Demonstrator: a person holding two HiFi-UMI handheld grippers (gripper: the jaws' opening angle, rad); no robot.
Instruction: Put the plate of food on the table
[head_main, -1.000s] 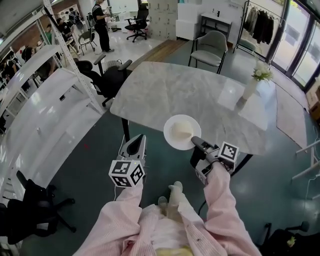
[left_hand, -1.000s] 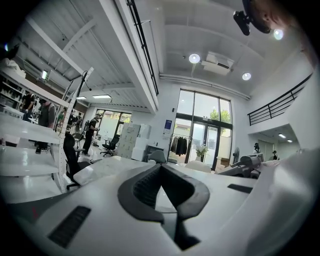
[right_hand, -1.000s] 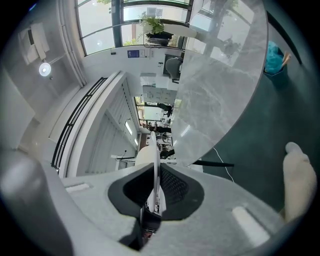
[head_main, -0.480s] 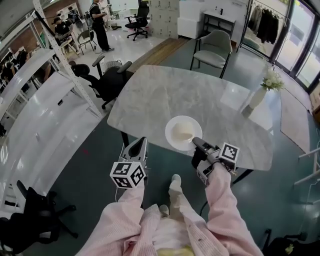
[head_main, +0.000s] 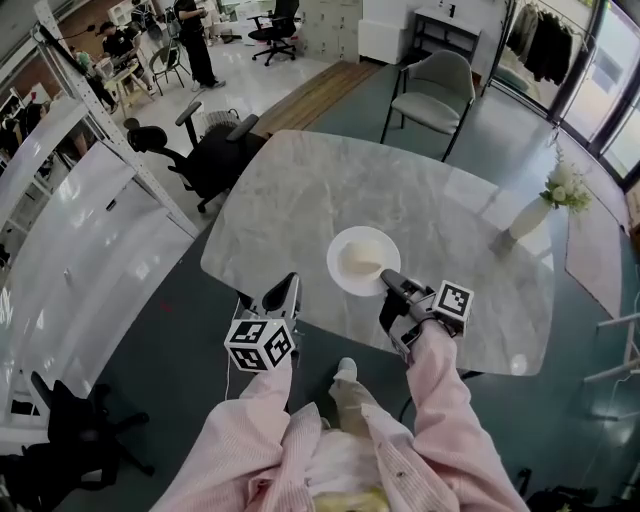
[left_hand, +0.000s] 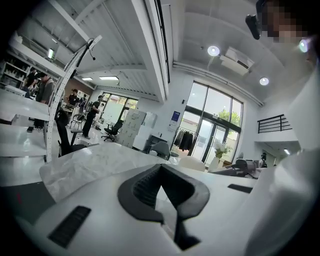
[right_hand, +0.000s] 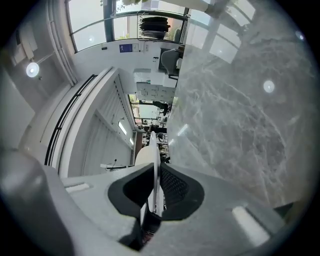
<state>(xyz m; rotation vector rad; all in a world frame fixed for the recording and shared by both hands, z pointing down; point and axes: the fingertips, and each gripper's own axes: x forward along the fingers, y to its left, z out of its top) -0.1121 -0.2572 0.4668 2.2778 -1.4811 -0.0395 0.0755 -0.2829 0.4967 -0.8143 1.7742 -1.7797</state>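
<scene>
1. Pink sleeves (head_main: 440, 400): the wearer's arms, one tong in each hand, nearest the camera.
2. Left gripper (head_main: 288, 285): jaw tips closed together with nothing between them, at the near edge of the table, left of the plate.
3. Right gripper (head_main: 385, 277): jaws clamped on the near rim of the plate, which its own view shows edge-on between the pads.
4. Plate (head_main: 340, 243): white and round, over the near part of the table. Whether it rests on the top cannot be told.
5. Food (head_main: 362, 260): a pale mound in the middle of the plate.
6. Table (head_main: 320, 190): grey marble top.
7. Vase (head_main: 527, 218): white, with pale flowers, on the table's right side.
8. Black office chair (head_main: 205, 150): at the table's far left corner.
9. Grey chair (head_main: 432, 92): beyond the table's far edge.
10. Clothes rack (head_main: 545, 40): dark garments, far right.
</scene>
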